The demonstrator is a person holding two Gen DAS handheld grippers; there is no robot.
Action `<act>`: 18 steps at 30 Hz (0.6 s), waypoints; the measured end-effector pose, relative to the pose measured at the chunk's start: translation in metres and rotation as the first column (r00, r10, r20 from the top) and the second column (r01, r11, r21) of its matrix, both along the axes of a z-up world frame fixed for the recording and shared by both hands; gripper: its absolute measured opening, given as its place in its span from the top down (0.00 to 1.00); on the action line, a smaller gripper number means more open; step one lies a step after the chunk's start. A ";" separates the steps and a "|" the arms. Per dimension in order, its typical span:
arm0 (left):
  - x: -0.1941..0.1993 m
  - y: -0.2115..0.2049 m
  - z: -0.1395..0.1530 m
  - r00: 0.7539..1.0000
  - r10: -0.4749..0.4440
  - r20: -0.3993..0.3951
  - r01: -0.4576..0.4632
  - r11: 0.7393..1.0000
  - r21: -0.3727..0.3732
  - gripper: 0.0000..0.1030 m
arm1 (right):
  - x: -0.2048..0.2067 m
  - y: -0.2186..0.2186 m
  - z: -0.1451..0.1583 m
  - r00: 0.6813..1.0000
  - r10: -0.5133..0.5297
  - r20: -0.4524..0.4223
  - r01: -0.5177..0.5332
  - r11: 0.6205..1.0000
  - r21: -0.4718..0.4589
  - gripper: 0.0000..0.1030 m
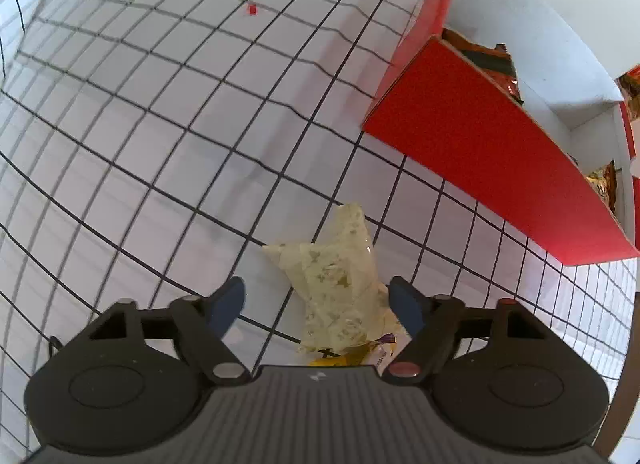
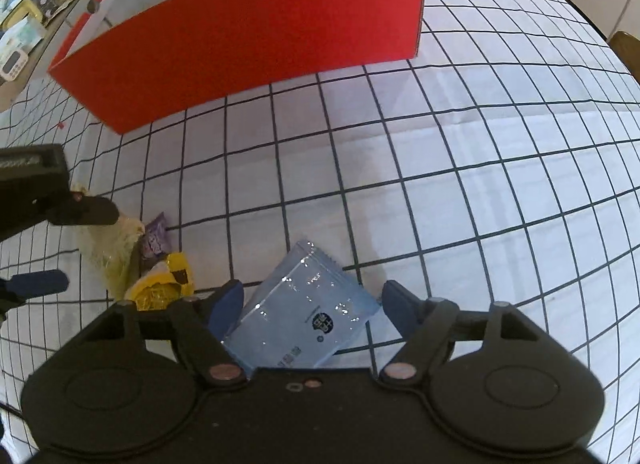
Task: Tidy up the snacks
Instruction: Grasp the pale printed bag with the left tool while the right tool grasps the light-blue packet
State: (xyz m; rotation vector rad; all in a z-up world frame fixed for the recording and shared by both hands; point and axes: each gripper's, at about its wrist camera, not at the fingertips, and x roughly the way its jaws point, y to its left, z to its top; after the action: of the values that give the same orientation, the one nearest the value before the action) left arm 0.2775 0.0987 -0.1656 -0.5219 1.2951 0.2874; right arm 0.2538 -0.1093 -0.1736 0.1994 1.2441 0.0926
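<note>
Left wrist view: The left tongs (image 1: 316, 300) point steeply down at the worktop (image 1: 160, 143), which is covered in a white cloth printed with a black grid and creased by fold lines. The jaws stand spread, each tipped with a blue pad on a black linkage. A pale yellow packet (image 1: 336, 284) of crinkled, translucent film lies between the pads, nearer the right pad; whether that pad touches the film cannot be told. The left pad is clear of it. Just below the packet, at the tongs' body, the edge of a yellow wrapper (image 1: 340, 360) shows. Ahead and to the right of the tongs stands a red box (image 1: 480, 143) with flat, matte cardboard walls and a white interior. Far ahead lies a small red speck (image 1: 252, 9).

Right wrist view: The right tongs (image 2: 312, 304) also point steeply down, jaws spread. A light blue pouch (image 2: 304, 312), rectangular, glossy, with a serrated top edge and a dark printed logo, lies flat between the pads. The left pad is at its edge; the right pad stands apart. To the left of the tongs lie the pale yellow packet (image 2: 108, 256), a small purple wrapper (image 2: 154, 240) and a yellow wrapper (image 2: 164, 280), bunched together. The left tongs (image 2: 56, 244) straddle the pale packet. The red box (image 2: 240, 43) stands ahead, open-topped.
</note>
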 end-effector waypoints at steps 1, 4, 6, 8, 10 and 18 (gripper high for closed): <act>0.000 0.001 -0.002 1.000 0.006 0.000 -0.006 1.000 -0.009 0.27 | -0.001 0.001 -0.001 1.000 0.010 0.003 -0.010 1.000 -0.001 0.29; -0.002 0.003 -0.003 1.000 0.012 0.013 -0.012 0.999 -0.030 0.37 | -0.008 0.003 0.001 0.999 0.040 0.010 -0.040 0.999 -0.002 0.34; -0.003 0.004 -0.002 1.000 0.019 0.016 -0.018 0.998 -0.052 0.43 | -0.012 0.005 0.001 0.998 0.058 0.019 -0.058 0.998 -0.006 0.42; -0.004 0.004 -0.001 0.999 0.029 0.026 -0.027 0.997 -0.075 0.50 | -0.017 0.005 0.002 0.996 0.083 0.028 -0.083 0.996 0.013 0.54; -0.006 0.006 -0.001 0.999 0.038 0.030 -0.035 0.995 -0.098 0.60 | -0.021 0.005 0.003 0.995 0.093 0.033 -0.094 0.995 0.023 0.59; -0.015 0.008 0.001 0.997 0.049 0.054 -0.044 0.995 -0.091 0.71 | -0.035 -0.003 0.006 0.989 0.126 0.075 -0.129 0.991 0.046 0.75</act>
State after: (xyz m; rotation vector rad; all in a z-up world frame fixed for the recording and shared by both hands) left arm 0.2625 0.1066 -0.1645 -0.6328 1.2466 0.2520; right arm 0.2185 -0.1121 -0.1678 0.1593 1.1828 0.2407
